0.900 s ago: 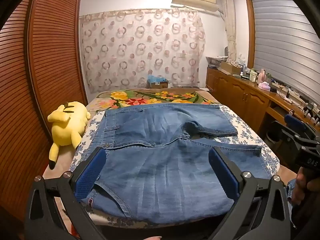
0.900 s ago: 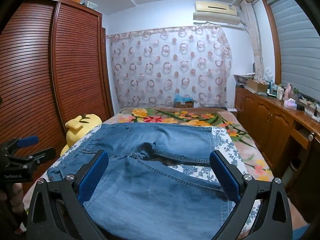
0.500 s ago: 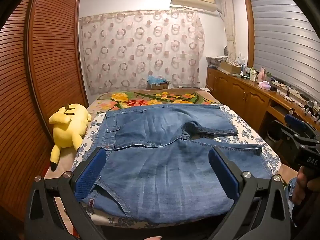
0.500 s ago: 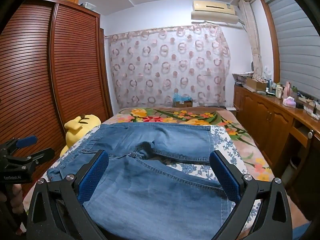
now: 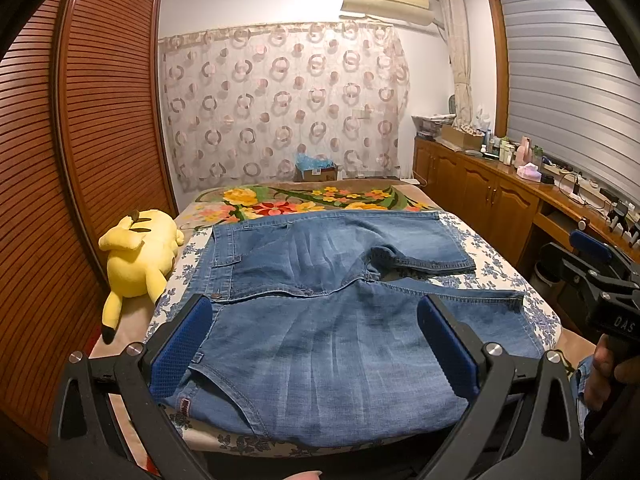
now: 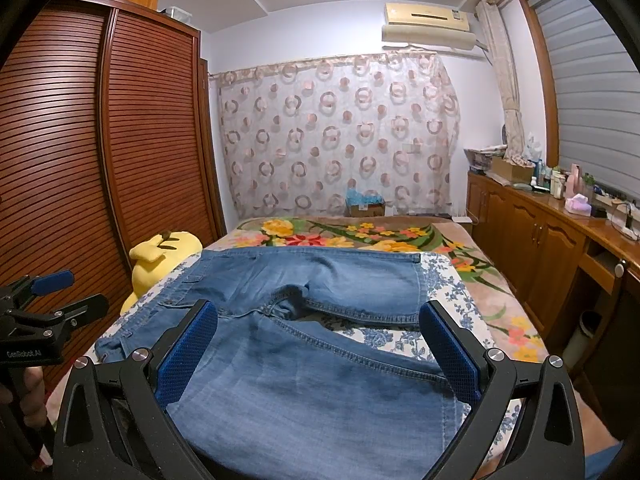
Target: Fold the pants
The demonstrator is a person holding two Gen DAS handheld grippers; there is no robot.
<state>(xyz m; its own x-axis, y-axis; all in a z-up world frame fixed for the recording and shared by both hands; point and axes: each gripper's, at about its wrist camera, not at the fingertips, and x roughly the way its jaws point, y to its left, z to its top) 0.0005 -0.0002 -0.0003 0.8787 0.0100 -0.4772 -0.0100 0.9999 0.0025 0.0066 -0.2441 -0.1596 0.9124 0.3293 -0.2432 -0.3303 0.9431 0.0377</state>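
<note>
Blue denim pants (image 5: 320,312) lie spread flat on the bed, waistband at the left, both short legs pointing right. They also show in the right wrist view (image 6: 304,344). My left gripper (image 5: 316,332) is open and empty, held above the near left part of the pants. My right gripper (image 6: 318,340) is open and empty, above the near leg. Each gripper appears in the other's view: the right one at the right edge (image 5: 596,276), the left one at the left edge (image 6: 44,308).
A yellow plush toy (image 5: 138,256) lies on the bed's left side next to a slatted wooden wardrobe (image 5: 60,180). A floral blanket (image 5: 304,202) covers the far end of the bed. Wooden cabinets with bottles (image 5: 492,200) line the right wall.
Both cameras have shifted slightly; the pants lie as before and both grippers stay open.
</note>
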